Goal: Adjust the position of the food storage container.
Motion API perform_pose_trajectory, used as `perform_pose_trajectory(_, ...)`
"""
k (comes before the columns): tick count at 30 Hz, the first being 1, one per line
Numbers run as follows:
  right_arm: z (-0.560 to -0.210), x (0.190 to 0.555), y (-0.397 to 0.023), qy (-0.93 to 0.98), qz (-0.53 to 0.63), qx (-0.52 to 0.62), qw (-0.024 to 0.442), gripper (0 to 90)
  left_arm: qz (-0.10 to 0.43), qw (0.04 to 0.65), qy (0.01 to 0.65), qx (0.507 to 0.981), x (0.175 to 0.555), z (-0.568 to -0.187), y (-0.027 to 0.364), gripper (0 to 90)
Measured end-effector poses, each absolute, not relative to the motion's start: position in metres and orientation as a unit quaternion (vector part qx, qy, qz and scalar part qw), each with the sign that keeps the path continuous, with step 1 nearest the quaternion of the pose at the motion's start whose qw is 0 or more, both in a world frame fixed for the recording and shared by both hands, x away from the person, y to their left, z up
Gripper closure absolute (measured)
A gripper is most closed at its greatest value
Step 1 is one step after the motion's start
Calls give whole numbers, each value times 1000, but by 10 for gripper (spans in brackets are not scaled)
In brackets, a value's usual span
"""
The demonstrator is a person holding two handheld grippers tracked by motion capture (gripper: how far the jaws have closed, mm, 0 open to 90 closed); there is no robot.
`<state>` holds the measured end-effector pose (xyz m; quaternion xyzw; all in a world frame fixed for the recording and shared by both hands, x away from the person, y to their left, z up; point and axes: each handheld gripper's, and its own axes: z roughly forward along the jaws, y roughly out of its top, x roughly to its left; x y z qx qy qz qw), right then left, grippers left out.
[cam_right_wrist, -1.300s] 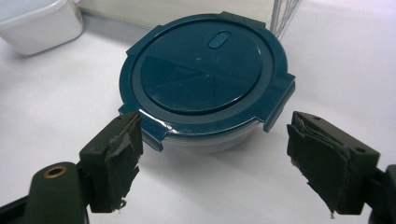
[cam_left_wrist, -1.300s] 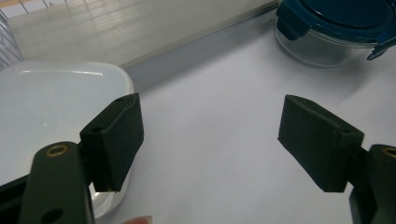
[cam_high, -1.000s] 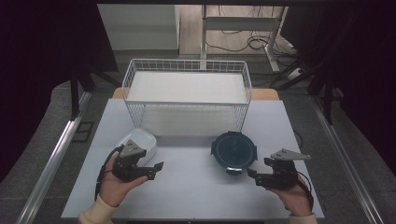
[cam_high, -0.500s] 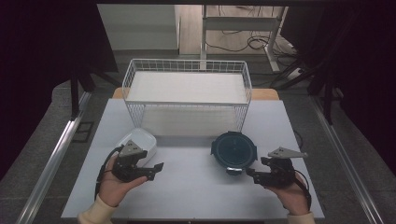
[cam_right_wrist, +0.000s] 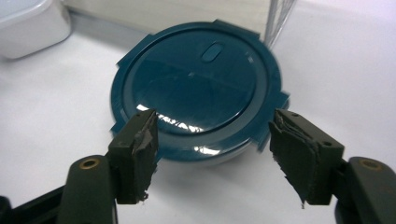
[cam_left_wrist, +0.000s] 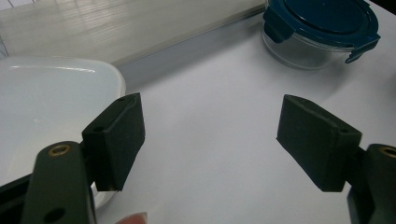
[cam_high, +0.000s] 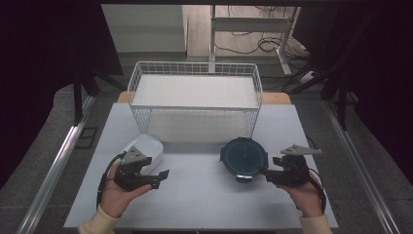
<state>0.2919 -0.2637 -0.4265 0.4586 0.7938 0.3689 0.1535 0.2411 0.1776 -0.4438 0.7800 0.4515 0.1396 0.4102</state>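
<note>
Left hand-held gripper (cam_high: pixel 163 174) wide open, empty, just right of white lidded box (cam_high: pixel 146 148) at near-left tabletop (cam_high: pixel 204 204). Wire basket (cam_high: pixel 195 92) sits far centre. Round glass container with blue lid (cam_high: pixel 243 156) near right; right hand-held gripper (cam_right_wrist: pixel 212 154) open, empty, jaws flanking its near edge. Risk: pads pinch the lid's clips only, container slips or tips.

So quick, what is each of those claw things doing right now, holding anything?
Left gripper: open, holding nothing, beside the white dish.
Right gripper: open, holding nothing, jaws either side of the blue-lidded container.
</note>
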Motion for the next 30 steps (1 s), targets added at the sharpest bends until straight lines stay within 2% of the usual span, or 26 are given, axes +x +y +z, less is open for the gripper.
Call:
perform_pose_trajectory(7, -412, 323, -264, 795, 351, 472, 146, 414, 136, 415, 453, 777, 242, -443, 187, 231)
perform_pose_trajectory(11, -413, 357, -268, 797, 311, 497, 147, 535, 132, 416, 453, 777, 243, -444, 188, 232)
perform_pose_trajectory(12, -413, 357, -268, 797, 311, 497, 147, 535, 131, 416, 452, 778, 243, -443, 187, 232)
perform_pose_trajectory(14, -416, 371, -269, 799, 300, 501, 146, 593, 132, 415, 451, 779, 244, -443, 187, 232)
perform_pose_trajectory(15, -420, 383, -269, 802, 288, 503, 145, 655, 132, 414, 450, 780, 244, -444, 187, 233)
perform_pose_trajectory(22, -437, 410, -267, 817, 249, 496, 155, 858, 130, 411, 454, 780, 246, -446, 188, 232)
perform_pose_trajectory(24, -441, 415, -267, 818, 251, 496, 148, 891, 129, 410, 455, 780, 246, -448, 188, 232)
perform_pose_trajectory(30, -452, 420, -257, 842, 233, 465, 142, 895, 127, 408, 457, 780, 247, -449, 189, 233)
